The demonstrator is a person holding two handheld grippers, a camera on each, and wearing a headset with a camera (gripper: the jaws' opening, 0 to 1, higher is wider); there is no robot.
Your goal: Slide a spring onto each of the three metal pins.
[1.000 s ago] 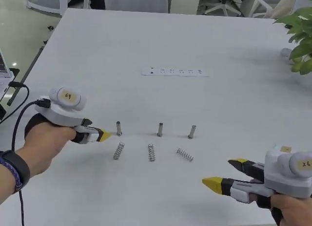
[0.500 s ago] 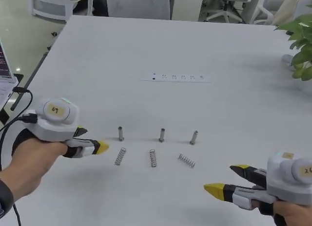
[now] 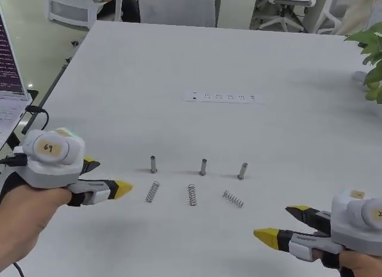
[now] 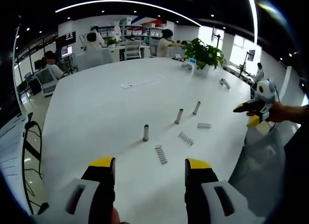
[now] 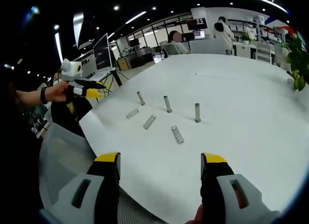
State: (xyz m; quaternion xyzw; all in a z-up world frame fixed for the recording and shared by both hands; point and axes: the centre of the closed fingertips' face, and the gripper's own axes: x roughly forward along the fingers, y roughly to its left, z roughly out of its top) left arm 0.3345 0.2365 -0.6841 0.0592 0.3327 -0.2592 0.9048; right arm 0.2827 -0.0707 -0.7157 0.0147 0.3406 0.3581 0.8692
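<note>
a person is working at a wide white table [image 3: 179, 56], holding a two-jaw gripper in each hand. in the head view, three short metal pins are standing upright in a row near the front middle of the table: the left pin [image 3: 153, 164], the middle pin [image 3: 203, 167] and the right pin [image 3: 243, 171]. a small coil spring is lying flat on the table just in front of each pin, on the person's side and apart from it: the left spring [image 3: 153, 191], the middle spring [image 3: 192, 194] and the right spring [image 3: 233, 198].

the left gripper [image 3: 108, 176] is hovering to the left of the row, its yellow-tipped jaws pointing toward the left spring and standing apart, with nothing between them. in the left gripper view, the pins and springs are lying ahead on the table, beyond the two spread jaws.

the right gripper [image 3: 278, 222] is hovering low at the front right, well apart from the right spring. its yellow-tipped jaws are also standing apart and gripping nothing. in the right gripper view, the pins and springs are lying ahead, between the two jaws.

farther back on the table, a white power strip [image 3: 222, 98] is lying flat. green plant leaves [image 3: 375, 56] are showing at the right edge, and a laptop [image 3: 9, 80] at the left edge.
</note>
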